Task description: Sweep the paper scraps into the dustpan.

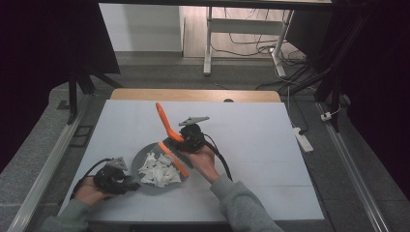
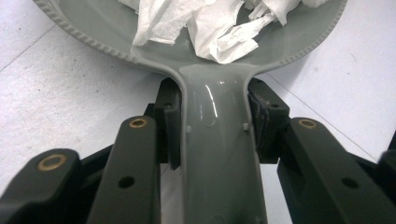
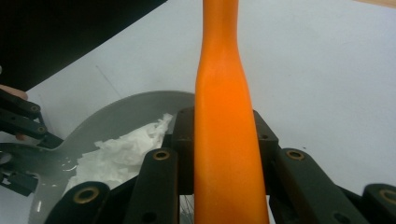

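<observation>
The high view is showing the whole layout: a grey dustpan point(image 1: 145, 162) is lying on the white worktop point(image 1: 251, 140), near its front edge, with torn white paper scraps point(image 1: 158, 170) heaped in its pan. The left tool point(image 1: 129, 185) is reaching the dustpan from the left, and the right tool point(image 1: 183, 145) is holding an orange brush point(image 1: 167, 126) whose handle is slanting up and away while its head is sitting at the pan's far rim.

The left gripper view is giving what the high view cannot: the left tool point(image 2: 215, 126) is pinching the dustpan's handle point(image 2: 219, 154), pads pressing on both of its sides, and the beaded rim of the pan point(image 2: 88, 39) is running above with the paper scraps point(image 2: 210, 28) lying just beyond the handle's root.

The right gripper view is showing the right tool point(image 3: 224, 154) clamping the orange brush point(image 3: 223, 116) at the handle, with the dustpan point(image 3: 121, 112) and paper scraps point(image 3: 126, 149) lying lower left and the left tool point(image 3: 23, 140) at the far left edge.

The worktop has a wooden far edge. Beyond it, grey floor, white desk legs and loose cables are showing, with dark curtains hanging at both sides.
</observation>
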### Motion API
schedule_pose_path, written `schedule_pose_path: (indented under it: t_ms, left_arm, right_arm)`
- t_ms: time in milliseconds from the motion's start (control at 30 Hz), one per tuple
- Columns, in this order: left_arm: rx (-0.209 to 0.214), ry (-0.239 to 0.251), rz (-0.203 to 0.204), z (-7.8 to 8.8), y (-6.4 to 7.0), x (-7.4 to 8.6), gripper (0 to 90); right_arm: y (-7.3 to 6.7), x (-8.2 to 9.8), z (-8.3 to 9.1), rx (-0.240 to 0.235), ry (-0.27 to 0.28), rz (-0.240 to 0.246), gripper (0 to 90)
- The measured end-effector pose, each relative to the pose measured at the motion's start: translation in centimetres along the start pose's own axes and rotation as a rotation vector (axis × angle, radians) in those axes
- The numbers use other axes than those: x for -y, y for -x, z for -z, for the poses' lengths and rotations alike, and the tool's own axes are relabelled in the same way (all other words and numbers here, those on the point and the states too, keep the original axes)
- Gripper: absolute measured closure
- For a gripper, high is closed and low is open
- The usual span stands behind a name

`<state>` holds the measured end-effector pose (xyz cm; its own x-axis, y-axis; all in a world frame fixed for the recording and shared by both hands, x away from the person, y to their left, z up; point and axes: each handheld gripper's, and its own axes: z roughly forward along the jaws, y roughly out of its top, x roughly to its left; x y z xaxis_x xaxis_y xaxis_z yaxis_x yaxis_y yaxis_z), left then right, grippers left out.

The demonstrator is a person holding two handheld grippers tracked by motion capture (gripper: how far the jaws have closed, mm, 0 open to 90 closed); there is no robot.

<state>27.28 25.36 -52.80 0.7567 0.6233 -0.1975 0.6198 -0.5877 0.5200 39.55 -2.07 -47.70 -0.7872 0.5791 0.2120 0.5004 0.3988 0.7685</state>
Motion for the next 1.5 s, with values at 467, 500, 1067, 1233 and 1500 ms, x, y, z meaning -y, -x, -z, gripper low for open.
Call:
schedule_pose_path:
  t_ms: [467,500,1067,1233,1500]
  left_arm:
    - [-0.007,0.040,0.008,0.1,0.0,0.2,61.4]
    - [-0.006,0.048,0.011,0.1,0.0,0.2,61.4]
    - [-0.037,0.106,0.047,0.6,-0.1,0.5,61.6]
    - [-0.059,0.163,0.081,1.3,-0.2,0.6,61.6]
    - [-0.117,0.240,0.163,2.2,-0.1,0.7,61.6]
  right_arm:
    - [2.3,1.1,2.3,0.050,0.001,-0.026,70.3]
    - [2.5,1.2,2.5,0.053,0.000,-0.029,70.2]
    - [4.1,2.5,5.5,0.064,0.028,-0.045,70.3]
    - [4.5,3.0,6.8,0.060,0.053,-0.043,70.3]
    - [5.4,4.1,9.6,0.047,0.105,-0.050,70.3]
